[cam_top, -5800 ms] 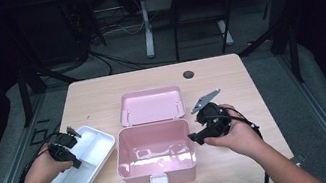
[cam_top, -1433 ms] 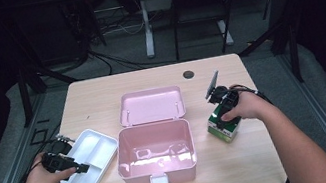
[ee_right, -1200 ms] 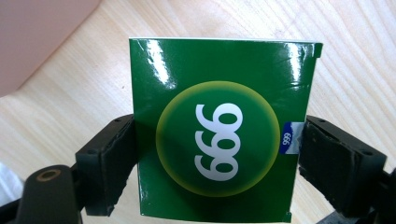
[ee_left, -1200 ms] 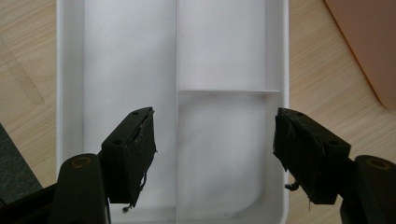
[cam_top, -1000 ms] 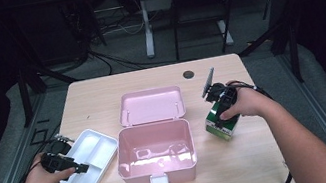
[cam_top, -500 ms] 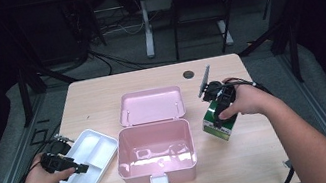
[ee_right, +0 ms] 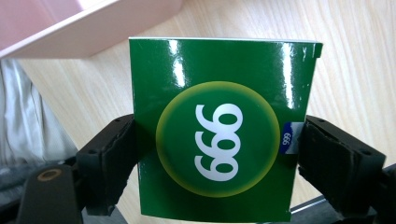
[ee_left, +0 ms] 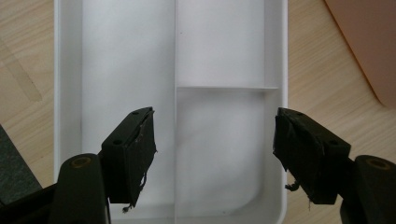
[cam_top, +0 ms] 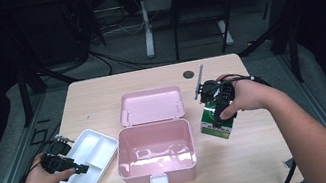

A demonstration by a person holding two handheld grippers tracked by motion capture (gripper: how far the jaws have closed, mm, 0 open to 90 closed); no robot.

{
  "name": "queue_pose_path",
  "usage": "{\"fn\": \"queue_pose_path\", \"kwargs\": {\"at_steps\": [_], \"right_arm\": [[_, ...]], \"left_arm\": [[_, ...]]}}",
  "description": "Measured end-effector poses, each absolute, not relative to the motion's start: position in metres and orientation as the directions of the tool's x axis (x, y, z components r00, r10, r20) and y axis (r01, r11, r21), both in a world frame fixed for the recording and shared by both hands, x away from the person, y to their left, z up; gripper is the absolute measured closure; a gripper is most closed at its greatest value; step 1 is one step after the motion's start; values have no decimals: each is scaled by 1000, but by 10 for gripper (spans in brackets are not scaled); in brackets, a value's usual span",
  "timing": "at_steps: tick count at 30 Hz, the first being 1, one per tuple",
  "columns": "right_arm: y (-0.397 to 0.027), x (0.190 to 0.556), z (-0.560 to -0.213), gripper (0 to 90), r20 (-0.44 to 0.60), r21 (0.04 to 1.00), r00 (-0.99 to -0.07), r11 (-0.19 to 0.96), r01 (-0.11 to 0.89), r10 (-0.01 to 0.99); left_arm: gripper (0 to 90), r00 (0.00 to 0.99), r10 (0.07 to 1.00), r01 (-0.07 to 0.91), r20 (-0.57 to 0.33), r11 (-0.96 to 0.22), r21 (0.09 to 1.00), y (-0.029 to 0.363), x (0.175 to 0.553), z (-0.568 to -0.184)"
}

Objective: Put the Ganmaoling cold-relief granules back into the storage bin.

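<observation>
Green box (ee_right: pixel 219 130) clamped between jaws of right tool (cam_top: pixel 218 107), held just above counter (cam_top: pixel 263 155), right of open pink case (cam_top: pixel 155 153). Left tool (cam_top: pixel 69 164) spread apart, empty, over white divided tray (ee_left: pixel 224 60). Judged midway: box picked up, not yet placed. Left to do, probably: carry box to case or tray, release.
</observation>
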State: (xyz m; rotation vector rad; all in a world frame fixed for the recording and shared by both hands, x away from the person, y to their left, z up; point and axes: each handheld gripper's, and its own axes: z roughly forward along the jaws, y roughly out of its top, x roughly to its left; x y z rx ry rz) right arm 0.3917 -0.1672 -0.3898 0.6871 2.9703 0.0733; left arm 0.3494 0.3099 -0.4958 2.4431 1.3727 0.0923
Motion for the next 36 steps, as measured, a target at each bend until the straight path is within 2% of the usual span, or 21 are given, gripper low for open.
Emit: {"fn": "queue_pose_path", "kwargs": {"at_steps": [14,21,36], "right_arm": [[-156,379,-372,165,-89,53,-974,978,204,208],[-147,373,-364,165,-61,40,-984,986,163,165],[-99,362,-347,166,-38,39,-996,996,83,84]], "left_arm": [[296,530,841,821,-109,-476,316,310,350,-497],[296,532,840,820,-109,-479,314,310,350,-497],[296,537,837,818,-109,-484,309,310,350,-497]]}}
